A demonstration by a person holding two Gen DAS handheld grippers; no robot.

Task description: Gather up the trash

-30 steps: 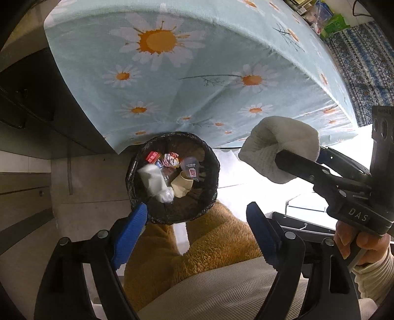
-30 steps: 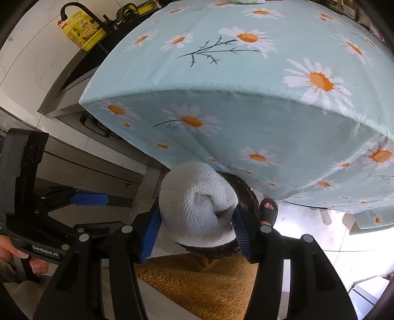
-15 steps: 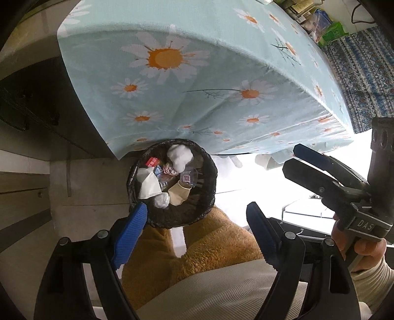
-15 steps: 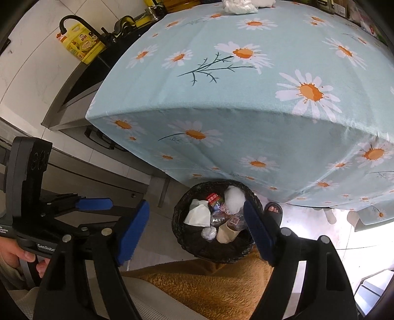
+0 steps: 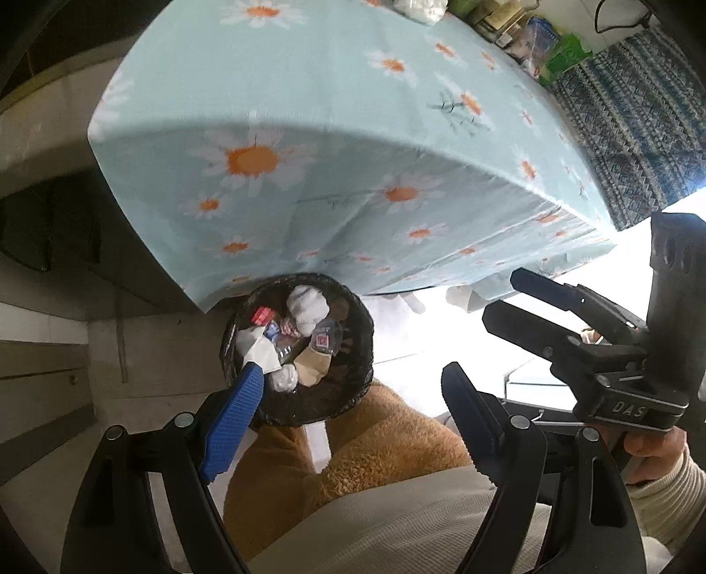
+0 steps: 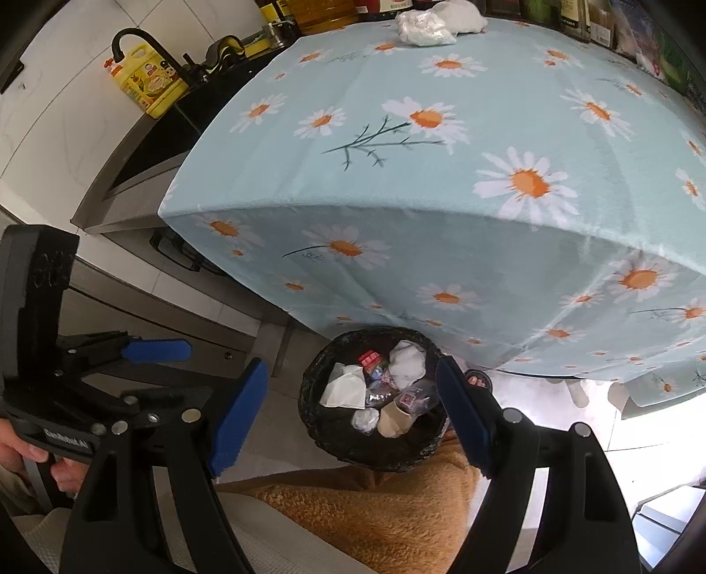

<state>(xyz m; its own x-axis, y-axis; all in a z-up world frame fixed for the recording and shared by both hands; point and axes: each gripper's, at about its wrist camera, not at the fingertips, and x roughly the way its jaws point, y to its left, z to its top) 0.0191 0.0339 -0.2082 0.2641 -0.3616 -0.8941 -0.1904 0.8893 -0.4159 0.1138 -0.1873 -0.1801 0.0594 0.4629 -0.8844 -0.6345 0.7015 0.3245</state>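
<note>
A: Item: white wad (image 6: 407, 364), crumpled, soft-looking. Where?
B: In the bin (image 6: 328, 435) below both hand-held grippers, atop other trash.
A: Grippers?
B: Left (image 5: 348, 408) and right (image 6: 351, 417) released, empty.

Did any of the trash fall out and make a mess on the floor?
No spill shows. The trash sits inside the black bin, with the white wad on top. The floor around it looks clean. Two white crumpled bits wait on the table's far edge.
</note>
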